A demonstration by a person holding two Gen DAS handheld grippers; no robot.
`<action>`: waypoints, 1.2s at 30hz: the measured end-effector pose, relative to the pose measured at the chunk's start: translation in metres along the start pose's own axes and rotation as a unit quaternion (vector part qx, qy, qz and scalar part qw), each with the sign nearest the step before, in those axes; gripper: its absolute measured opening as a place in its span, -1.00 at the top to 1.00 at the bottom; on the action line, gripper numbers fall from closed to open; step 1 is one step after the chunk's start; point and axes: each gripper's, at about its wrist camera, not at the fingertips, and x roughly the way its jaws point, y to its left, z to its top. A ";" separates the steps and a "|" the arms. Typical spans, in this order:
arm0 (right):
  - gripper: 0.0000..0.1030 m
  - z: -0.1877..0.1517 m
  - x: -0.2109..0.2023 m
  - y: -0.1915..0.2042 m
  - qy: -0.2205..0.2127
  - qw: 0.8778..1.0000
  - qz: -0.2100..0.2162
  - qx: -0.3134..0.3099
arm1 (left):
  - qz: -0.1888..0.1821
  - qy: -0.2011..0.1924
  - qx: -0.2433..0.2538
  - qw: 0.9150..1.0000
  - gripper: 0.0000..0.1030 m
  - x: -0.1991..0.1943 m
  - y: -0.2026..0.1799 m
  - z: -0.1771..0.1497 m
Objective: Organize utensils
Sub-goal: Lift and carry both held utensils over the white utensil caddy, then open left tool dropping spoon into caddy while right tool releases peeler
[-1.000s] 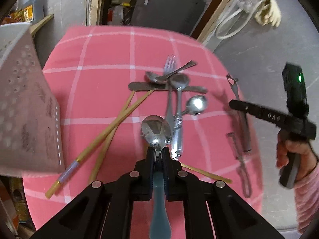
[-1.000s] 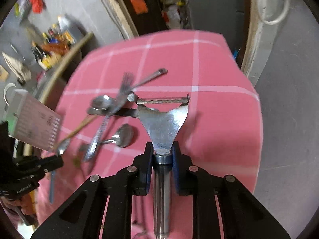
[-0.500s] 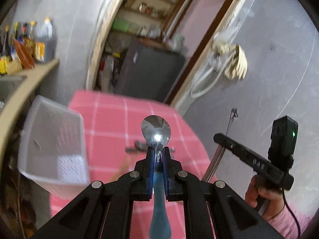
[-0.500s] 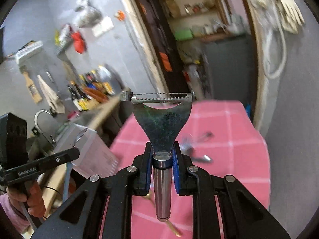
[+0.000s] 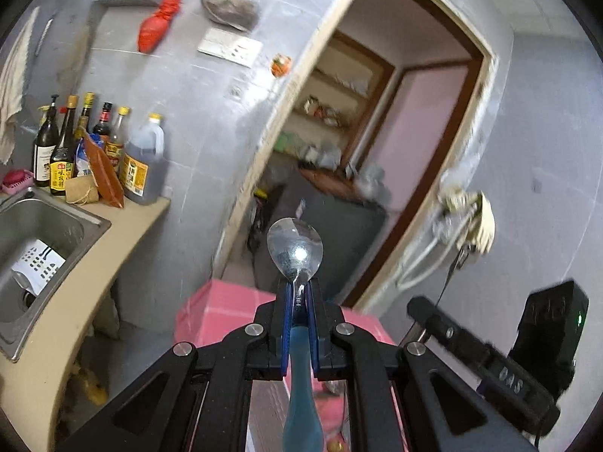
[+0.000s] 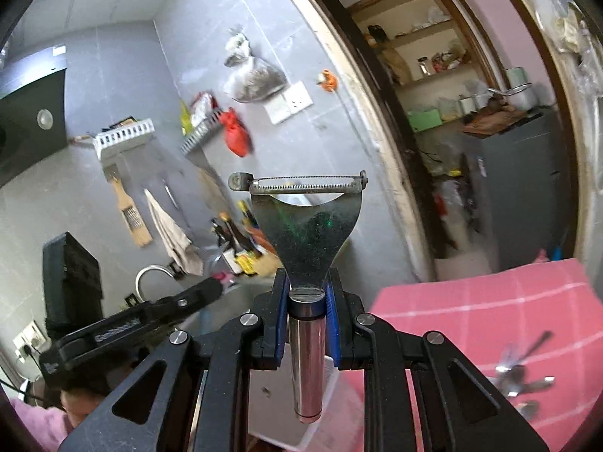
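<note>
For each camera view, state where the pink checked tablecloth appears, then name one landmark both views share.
Left wrist view: pink checked tablecloth sits low at centre, mostly hidden behind the left claw holding the spoon.
Right wrist view: tablecloth fills the lower right.
Shared landmark: the red bag hanging on the grey wall.
</note>
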 end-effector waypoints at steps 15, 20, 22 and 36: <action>0.68 -0.073 0.048 -0.012 0.029 1.000 -0.005 -0.007 | -0.019 -0.013 0.004 1.000 0.84 0.034 0.044 -0.040; 0.67 -0.075 0.049 -0.008 0.046 0.999 -0.009 -0.020 | -0.029 0.005 0.011 1.000 0.84 0.032 0.046 -0.047; 0.67 -0.075 0.049 -0.008 0.052 0.998 -0.010 -0.021 | -0.036 0.012 0.009 0.999 0.84 0.030 0.049 -0.047; -0.02 -0.073 0.026 -0.005 0.055 0.998 -0.024 -0.012 | -0.033 0.027 0.002 0.999 0.75 0.008 0.052 -0.043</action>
